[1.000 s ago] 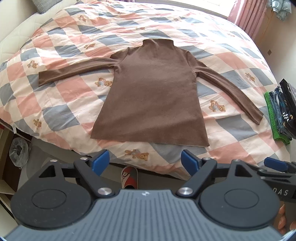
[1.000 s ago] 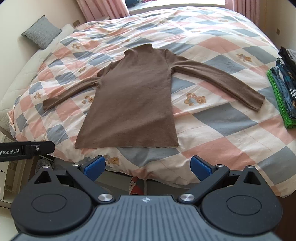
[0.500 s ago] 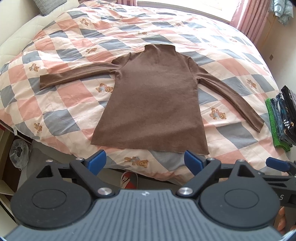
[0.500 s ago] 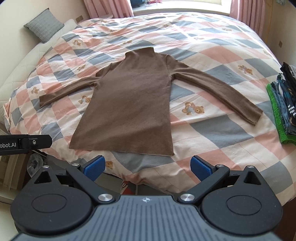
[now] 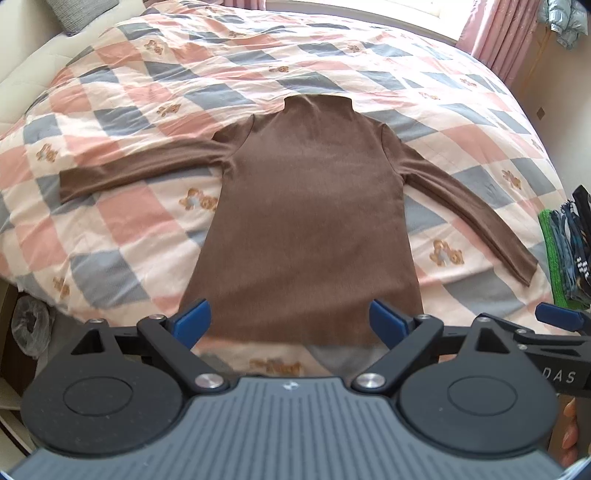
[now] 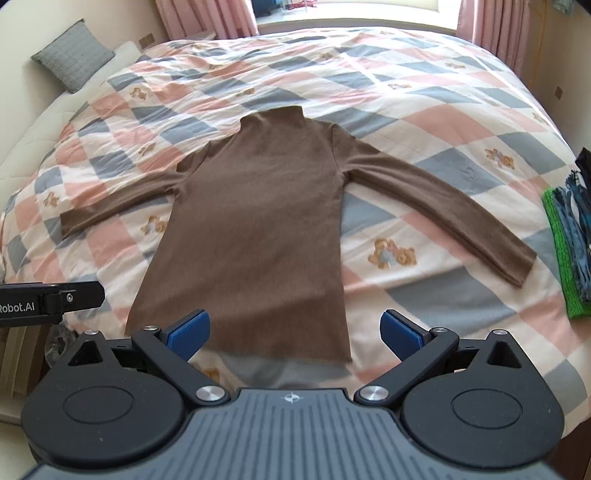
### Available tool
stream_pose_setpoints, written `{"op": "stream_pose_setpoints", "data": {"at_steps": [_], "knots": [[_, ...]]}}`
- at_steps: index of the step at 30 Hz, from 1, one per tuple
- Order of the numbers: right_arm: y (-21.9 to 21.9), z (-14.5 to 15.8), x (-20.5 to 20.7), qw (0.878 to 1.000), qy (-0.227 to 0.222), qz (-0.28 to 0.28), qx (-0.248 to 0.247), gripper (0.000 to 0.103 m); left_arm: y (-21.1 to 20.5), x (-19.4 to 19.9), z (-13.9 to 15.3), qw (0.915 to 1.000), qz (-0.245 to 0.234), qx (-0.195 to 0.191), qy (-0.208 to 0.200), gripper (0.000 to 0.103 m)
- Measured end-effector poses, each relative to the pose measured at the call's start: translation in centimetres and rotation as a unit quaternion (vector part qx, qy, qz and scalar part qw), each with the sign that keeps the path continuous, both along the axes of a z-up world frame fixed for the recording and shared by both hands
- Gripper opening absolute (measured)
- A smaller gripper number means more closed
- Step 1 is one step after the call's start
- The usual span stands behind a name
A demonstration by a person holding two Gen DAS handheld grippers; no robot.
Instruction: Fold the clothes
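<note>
We've got a brown sweater (image 6: 258,221) flat on the checked quilt (image 6: 424,122), pink curtains (image 6: 207,18) behind; both claws, left (image 5: 290,323) & right (image 6: 293,332), wide open, w/ nothing in them.

Checked quilt (image 6: 443,122) (daylit), pink curtains (image 6: 207,18)

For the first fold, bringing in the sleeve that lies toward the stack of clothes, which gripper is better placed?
Probably the right gripper. The sleeve by the stack lies on its side of the sweater, and the left gripper would have to cross over. Both are open and empty.
</note>
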State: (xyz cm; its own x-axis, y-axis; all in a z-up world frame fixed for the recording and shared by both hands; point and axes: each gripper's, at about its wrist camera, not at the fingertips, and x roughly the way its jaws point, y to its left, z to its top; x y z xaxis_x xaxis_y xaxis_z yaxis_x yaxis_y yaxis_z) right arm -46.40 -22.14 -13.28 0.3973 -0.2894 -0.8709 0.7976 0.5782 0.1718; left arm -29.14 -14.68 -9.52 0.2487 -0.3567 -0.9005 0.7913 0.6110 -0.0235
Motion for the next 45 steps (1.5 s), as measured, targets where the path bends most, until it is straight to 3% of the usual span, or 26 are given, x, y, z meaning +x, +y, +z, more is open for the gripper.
{"op": "stream_pose_setpoints", "data": {"at_steps": [8, 13, 16, 19, 21, 24, 27, 32, 36, 38, 41, 42, 43, 45], "knots": [[-4.5, 0.6, 6.2, 1.000, -0.011, -0.011, 0.011, 0.101, -4.6, 7.3, 0.4, 0.9998, -0.020, -0.003, 0.007, 0.093], [-7.0, -0.3, 10.3, 0.999, 0.000, -0.015, 0.040, 0.101, -5.8, 12.8, -1.0, 0.9987, -0.007, -0.016, 0.047, 0.093], [-8.0, -1.2, 12.9, 0.998, 0.015, -0.016, 0.055, 0.101, -5.3, 17.7, -3.0, 0.9948, 0.029, -0.034, 0.091, 0.093], [-8.9, -2.5, 15.4, 0.997, 0.036, -0.016, 0.072, 0.101, -3.1, 23.8, -6.2, 0.9844, 0.109, -0.051, 0.128, 0.093], [-9.3, -3.6, 17.1, 0.995, 0.055, -0.013, 0.086, 0.101, -0.6, 28.5, -8.6, 0.9714, 0.185, -0.067, 0.133, 0.092], [-9.9, -5.6, 19.6, 0.991, 0.088, -0.004, 0.102, 0.101, 3.1, 35.4, -12.2, 0.9408, 0.296, -0.091, 0.138, 0.091], [-10.2, -7.9, 22.0, 0.985, 0.122, 0.006, 0.120, 0.101, 7.3, 41.2, -16.0, 0.8949, 0.402, -0.125, 0.149, 0.084], [-10.4, -12.5, 25.8, 0.975, 0.162, 0.034, 0.149, 0.101, 13.4, 48.0, -22.2, 0.8047, 0.526, -0.207, 0.183, 0.072], [-10.2, -16.3, 27.4, 0.968, 0.176, 0.047, 0.171, 0.101, 15.2, 49.8, -26.5, 0.7620, 0.556, -0.253, 0.215, 0.055], [-10.0, -17.7, 27.7, 0.966, 0.182, 0.049, 0.176, 0.101, 15.8, 50.5, -27.7, 0.7540, 0.555, -0.274, 0.220, 0.050], [-10.0, -19.4, 27.3, 0.966, 0.178, 0.045, 0.183, 0.101, 15.8, 51.1, -28.6, 0.7558, 0.544, -0.297, 0.212, 0.043], [-10.1, -19.9, 27.1, 0.966, 0.177, 0.043, 0.186, 0.101, 15.7, 51.2, -28.8, 0.7574, 0.540, -0.301, 0.209, 0.025], [-10.1, -20.3, 26.8, 0.966, 0.174, 0.040, 0.187, 0.101, 15.5, 51.2, -28.7, 0.7621, 0.535, -0.302, 0.204, 0.006], [-10.4, -20.8, 26.1, 0.967, 0.167, 0.033, 0.189, 0.101, 14.7, 50.9, -27.6, 0.7814, 0.518, -0.298, 0.180, 0.003]]}}
